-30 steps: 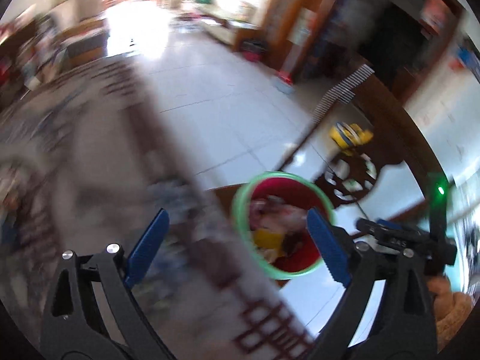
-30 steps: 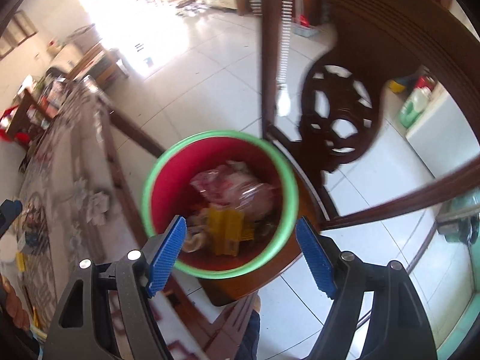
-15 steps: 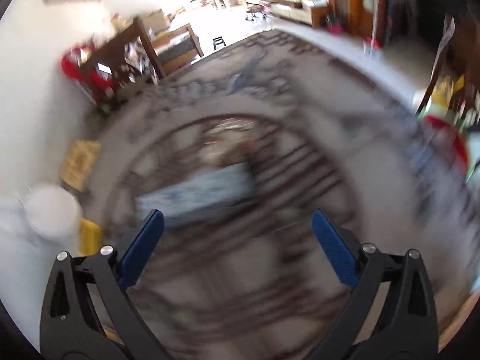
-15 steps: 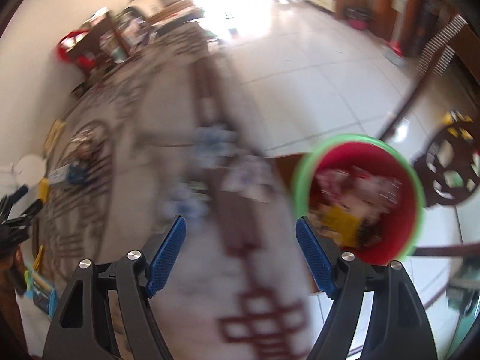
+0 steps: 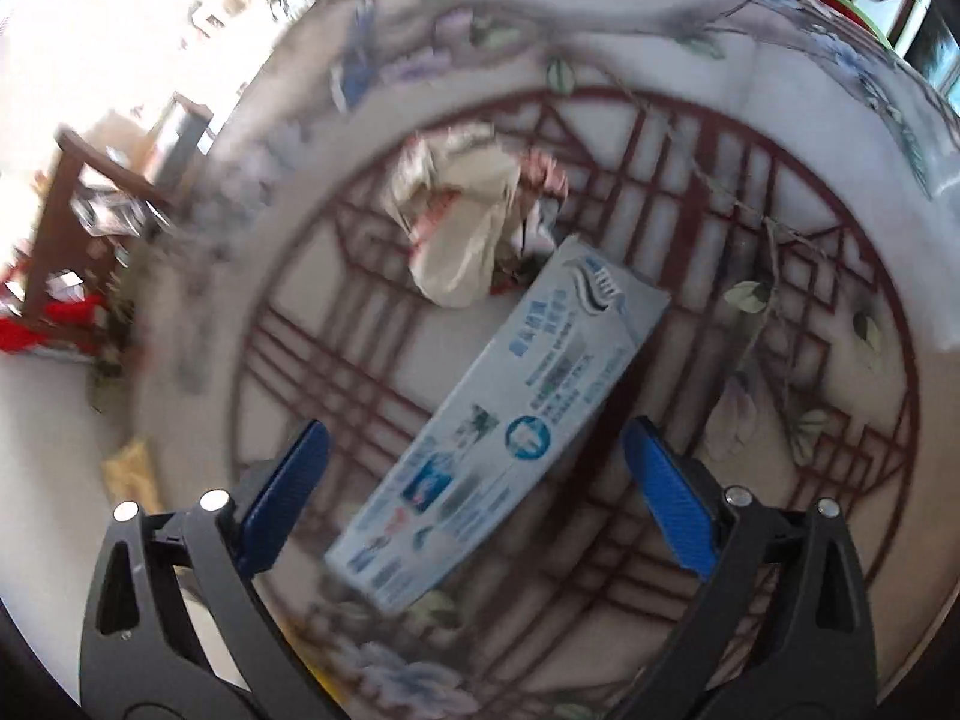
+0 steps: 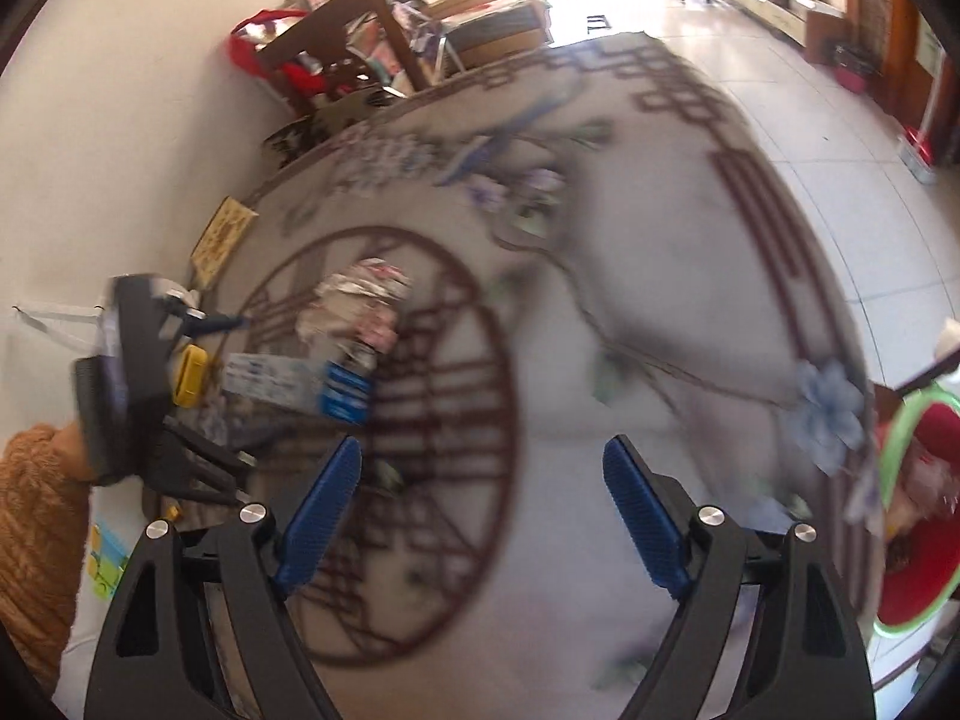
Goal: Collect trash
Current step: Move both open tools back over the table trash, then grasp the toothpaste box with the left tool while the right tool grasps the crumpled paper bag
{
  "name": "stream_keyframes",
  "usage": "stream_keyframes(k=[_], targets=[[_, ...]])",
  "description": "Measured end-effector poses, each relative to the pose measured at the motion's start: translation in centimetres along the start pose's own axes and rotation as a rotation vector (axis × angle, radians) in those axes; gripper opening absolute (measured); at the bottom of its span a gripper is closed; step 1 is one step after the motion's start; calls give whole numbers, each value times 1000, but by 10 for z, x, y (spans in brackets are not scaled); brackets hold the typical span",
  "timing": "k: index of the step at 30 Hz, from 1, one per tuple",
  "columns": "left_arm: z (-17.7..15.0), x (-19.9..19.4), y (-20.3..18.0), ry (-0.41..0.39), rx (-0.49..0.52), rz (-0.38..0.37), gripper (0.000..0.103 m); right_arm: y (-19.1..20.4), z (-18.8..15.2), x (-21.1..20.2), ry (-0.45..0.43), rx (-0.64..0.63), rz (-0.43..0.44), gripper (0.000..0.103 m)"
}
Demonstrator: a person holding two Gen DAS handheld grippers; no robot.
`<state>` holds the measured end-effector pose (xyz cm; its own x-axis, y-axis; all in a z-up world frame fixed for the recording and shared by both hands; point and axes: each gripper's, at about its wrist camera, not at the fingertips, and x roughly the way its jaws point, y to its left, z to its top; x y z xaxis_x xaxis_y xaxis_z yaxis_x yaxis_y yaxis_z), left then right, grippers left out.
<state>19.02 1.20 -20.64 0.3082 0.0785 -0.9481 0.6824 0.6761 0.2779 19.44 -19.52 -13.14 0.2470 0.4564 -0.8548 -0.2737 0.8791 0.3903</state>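
Left wrist view: a pale blue cardboard toothpaste box [image 5: 510, 420] with blurred, unreadable print and a tooth logo lies on the lattice-patterned table [image 5: 780, 276] between the left tool's [image 5: 474, 504] spread fingers; crumpled wrappers [image 5: 468, 222] at 12 o'clock. Right tool [image 6: 483, 516] gapes, empty; red green-rimmed bin [image 6: 918, 540] at 3 o'clock.

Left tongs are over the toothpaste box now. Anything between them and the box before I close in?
Nothing visible. The left tongs are open with the toothpaste box lying flat on the table, its near end between the fingers. The crumpled wrappers sit at the box's far end, beyond the grasp area.
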Motion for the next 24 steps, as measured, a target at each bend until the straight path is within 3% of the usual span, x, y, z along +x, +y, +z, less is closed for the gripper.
stream_keyframes(k=[1,4,7,13,17,19,20,21,22,24], targets=[[-2,6,2,0,-34,-18,76,7,6,4,3,-7,3,81],[-9,4,6,-59,-159,-46,57,27,26,23,19,-38,-1,81],[-27,-14,12,-148,-387,-99,42,48,48,53,46,-76,-22,81],[-78,-43,10,-262,-823,-256,38,71,83,103,37,-75,-58,81],[-103,-48,6,-301,-1008,-363,38,93,106,140,59,-161,-108,81],[-107,-51,4,-318,-1060,-371,38,99,110,161,114,-203,-154,81],[-109,-53,5,-322,-1069,-365,38,100,110,173,147,-220,-179,78],[-109,-55,6,-329,-1076,-358,38,99,109,180,165,-226,-190,66],[-108,-56,6,-337,-1082,-356,38,97,108,185,182,-230,-197,61],[-106,-58,4,-343,-1094,-349,39,96,105,181,174,-231,-173,51]])
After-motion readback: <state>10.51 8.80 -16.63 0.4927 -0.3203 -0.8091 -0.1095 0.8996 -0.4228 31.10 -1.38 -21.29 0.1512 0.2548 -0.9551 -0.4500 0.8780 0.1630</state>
